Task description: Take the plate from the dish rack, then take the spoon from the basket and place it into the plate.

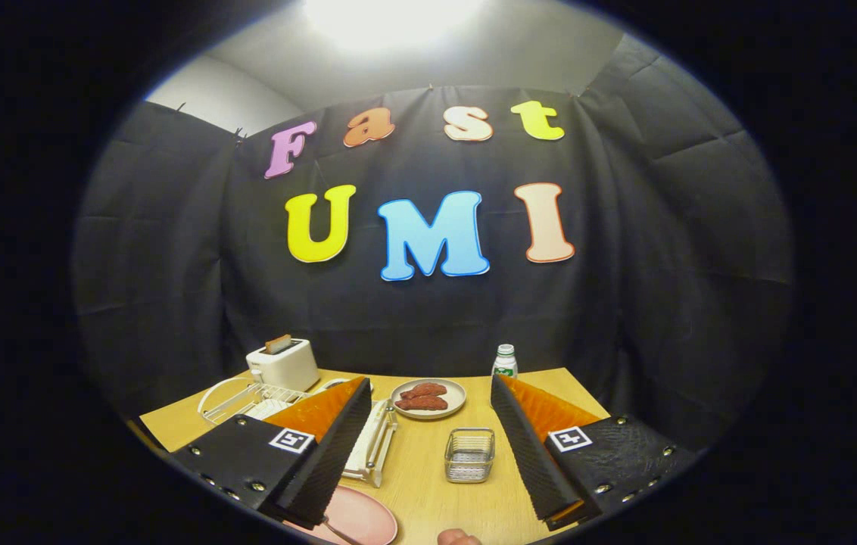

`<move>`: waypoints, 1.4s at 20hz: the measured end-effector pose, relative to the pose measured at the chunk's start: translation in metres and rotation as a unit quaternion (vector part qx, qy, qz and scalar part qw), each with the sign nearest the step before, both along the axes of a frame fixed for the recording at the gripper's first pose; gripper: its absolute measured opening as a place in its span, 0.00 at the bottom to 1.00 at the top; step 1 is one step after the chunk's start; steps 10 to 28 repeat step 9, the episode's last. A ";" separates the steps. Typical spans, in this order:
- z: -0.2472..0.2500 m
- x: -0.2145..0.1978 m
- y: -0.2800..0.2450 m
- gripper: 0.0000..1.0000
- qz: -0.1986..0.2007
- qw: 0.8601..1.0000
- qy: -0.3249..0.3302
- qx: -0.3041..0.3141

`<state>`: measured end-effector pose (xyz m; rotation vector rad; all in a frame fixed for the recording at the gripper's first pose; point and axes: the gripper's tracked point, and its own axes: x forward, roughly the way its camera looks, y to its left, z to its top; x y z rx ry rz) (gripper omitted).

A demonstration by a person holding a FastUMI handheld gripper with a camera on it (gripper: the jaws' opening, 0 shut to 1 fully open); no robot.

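My gripper (429, 381) is open, held above the wooden table (428, 499), with nothing between its fingers. A pink plate (364, 518) lies flat on the table just under the left finger, partly hidden by it. A thin metal piece (335, 529), apparently the spoon, rests on the plate's near side. The small wire basket (469, 454) stands between the fingers and looks empty. The white wire dish rack (247, 397) sits beyond the left finger, and a white part of it (372, 446) reaches along that finger's inner side.
A white toaster (283, 364) stands at the back left. A grey plate with red meat slices (428, 397) sits at the back middle, and a small white bottle (504, 362) stands beside it. A person's fingertip (459, 537) shows at the near table edge.
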<state>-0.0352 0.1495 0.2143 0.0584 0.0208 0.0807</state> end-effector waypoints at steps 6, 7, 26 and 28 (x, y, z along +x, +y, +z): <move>-0.009 0.006 -0.044 0.97 -0.025 1.000 0.003 -0.006; -0.009 0.009 -0.051 0.97 -0.029 1.000 0.002 -0.007; -0.010 0.014 -0.065 0.97 -0.037 0.999 -0.001 -0.006; -0.010 0.014 -0.065 0.97 -0.037 0.999 -0.001 -0.006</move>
